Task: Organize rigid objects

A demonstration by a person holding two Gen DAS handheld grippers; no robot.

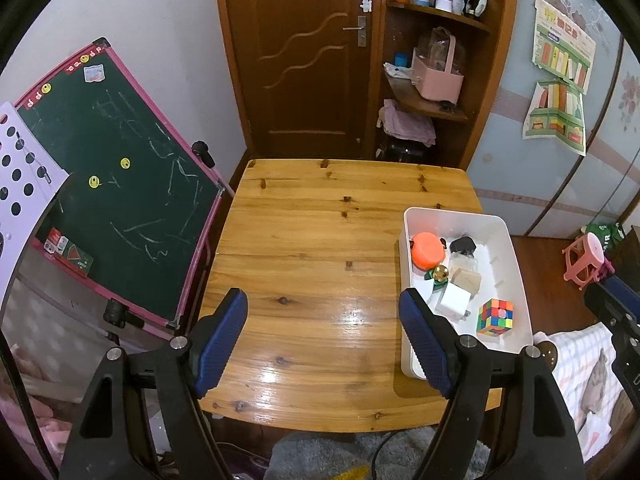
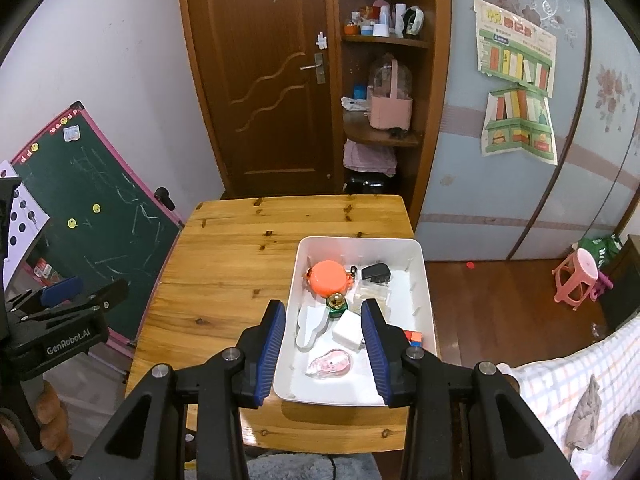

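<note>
A white bin (image 2: 424,280) stands on the right half of the wooden table (image 2: 224,264). In it lie an orange round case (image 2: 328,278), a black charger (image 2: 376,271), a gold bell (image 2: 337,302), a white cube plug (image 2: 347,330), a clear pink item (image 2: 332,362) and a colour cube (image 1: 495,316). My right gripper (image 2: 324,346) hovers over the bin's near end, open, with nothing between its fingers. My left gripper (image 1: 324,336) hangs open and empty over the bare table's front, left of the bin (image 1: 508,240).
A green chalkboard easel (image 1: 120,184) leans close to the table's left edge. Behind the table are a brown door (image 1: 304,52) and corner shelves (image 1: 432,108). A pink stool (image 2: 576,276) stands on the floor at right. A checked cloth (image 2: 568,376) lies near right.
</note>
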